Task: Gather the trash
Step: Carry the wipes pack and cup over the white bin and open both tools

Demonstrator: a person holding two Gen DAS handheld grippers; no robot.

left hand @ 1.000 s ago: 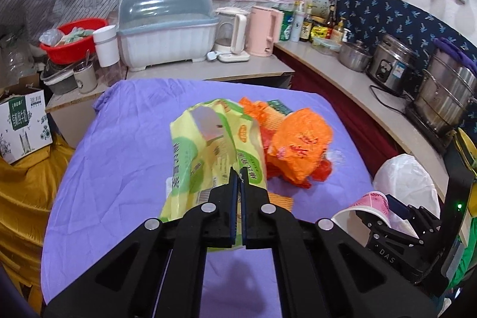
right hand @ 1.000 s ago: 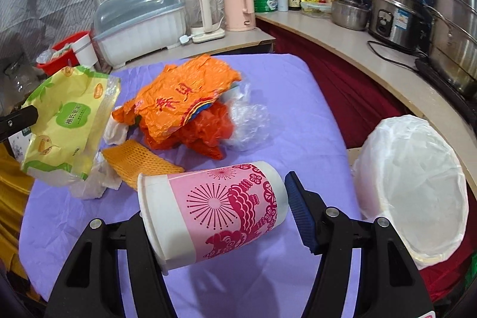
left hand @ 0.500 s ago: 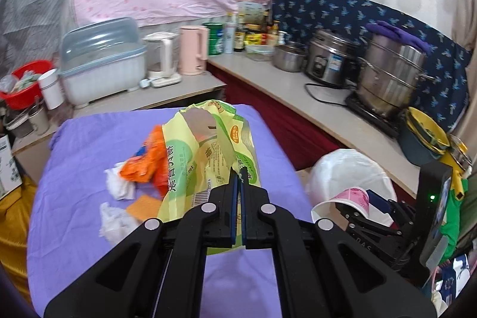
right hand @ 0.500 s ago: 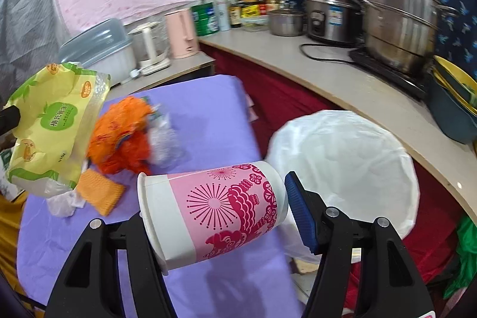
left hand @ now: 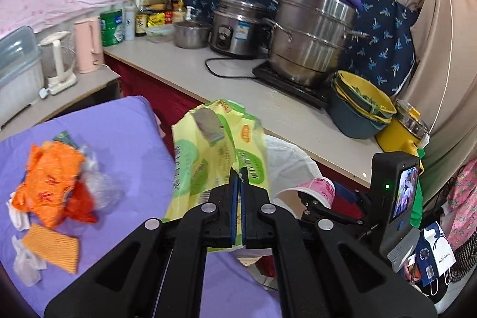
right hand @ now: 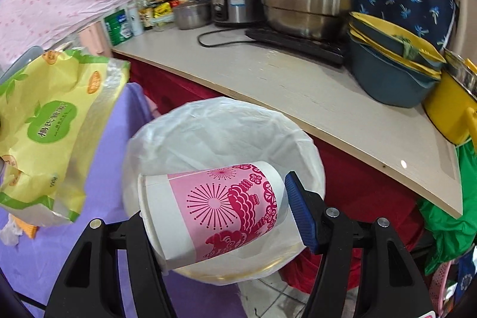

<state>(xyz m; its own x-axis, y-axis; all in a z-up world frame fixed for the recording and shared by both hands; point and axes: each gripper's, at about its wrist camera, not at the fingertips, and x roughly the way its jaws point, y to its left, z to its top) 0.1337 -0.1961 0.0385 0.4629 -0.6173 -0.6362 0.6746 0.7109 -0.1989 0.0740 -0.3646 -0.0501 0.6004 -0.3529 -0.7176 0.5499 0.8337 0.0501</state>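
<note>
Kitchen corner: long counter [right hand: 298, 85] runs along the back with a stacked steel steamer pot [left hand: 313, 35], a rice cooker [left hand: 235, 29] and nested yellow and blue bowls [right hand: 387, 70] on it. Purple-covered table [left hand: 125, 139] sits in front; the bin with a white liner [right hand: 214, 133] stands in the gap between table and counter. On the table lie an orange wrapper pile [left hand: 50, 181], some clear plastic, a ribbed orange piece [left hand: 53, 246] and white tissue scraps.

Left gripper [left hand: 238, 178] has its jaws together, pinching the edge of a yellow-green snack bag [left hand: 208, 151], which hangs at the table edge just beside the bin, partly blocking the view of the liner.

Right gripper [right hand: 214, 210] is clamped on a pink-and-white paper cup [right hand: 220, 207], lying sideways with its mouth to the left, held right over the bin opening. Right rig's screen unit [left hand: 399, 192] shows low right in the left view.
</note>
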